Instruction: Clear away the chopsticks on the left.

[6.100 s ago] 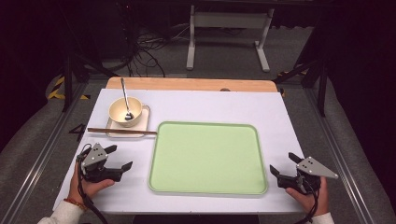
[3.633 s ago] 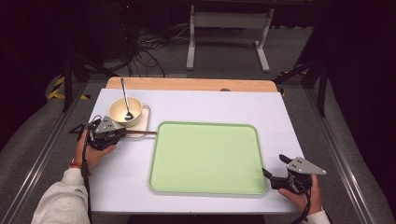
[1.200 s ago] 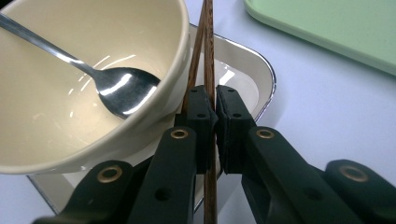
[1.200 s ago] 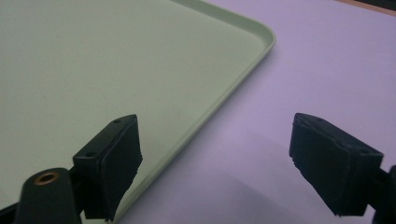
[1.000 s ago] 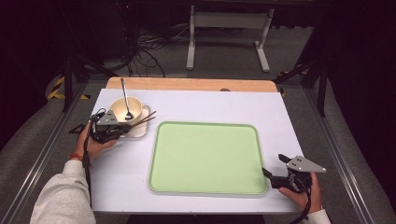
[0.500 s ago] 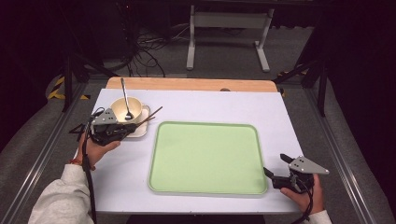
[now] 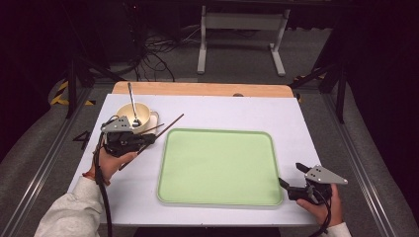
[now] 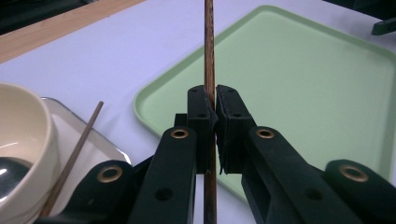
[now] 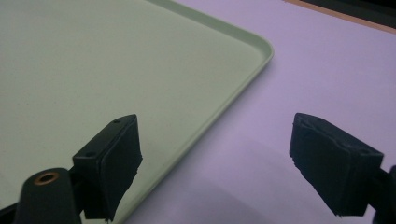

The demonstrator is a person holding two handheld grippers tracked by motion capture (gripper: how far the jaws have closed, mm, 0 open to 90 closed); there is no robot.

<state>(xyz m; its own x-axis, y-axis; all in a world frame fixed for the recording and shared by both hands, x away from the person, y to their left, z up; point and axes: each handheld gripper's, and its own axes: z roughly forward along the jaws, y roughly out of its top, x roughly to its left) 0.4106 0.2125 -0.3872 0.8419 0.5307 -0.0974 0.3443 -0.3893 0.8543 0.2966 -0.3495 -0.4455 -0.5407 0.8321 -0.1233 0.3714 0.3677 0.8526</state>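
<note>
High view: the left tongs point(image 7: 148, 139) clench one chopstick point(image 7: 168, 126) near the counter's point(image 7: 222, 106) far-left corner, beside one bowl point(image 7: 133, 114) with one spoon point(image 7: 132, 101). A second chopstick point(image 7: 150, 129) lies by the bowl. One green tray point(image 7: 217, 165) lies mid-counter, bare margin around it.

Left gripper view: the chopstick point(image 8: 208, 70) is pinched upright between the jaws — over the tray's edge point(image 8: 140, 109).

Right gripper view: the right tongs point(image 9: 215, 163) are spread wide and hold nothing, astride the tray's rim point(image 9: 224, 100).
</note>
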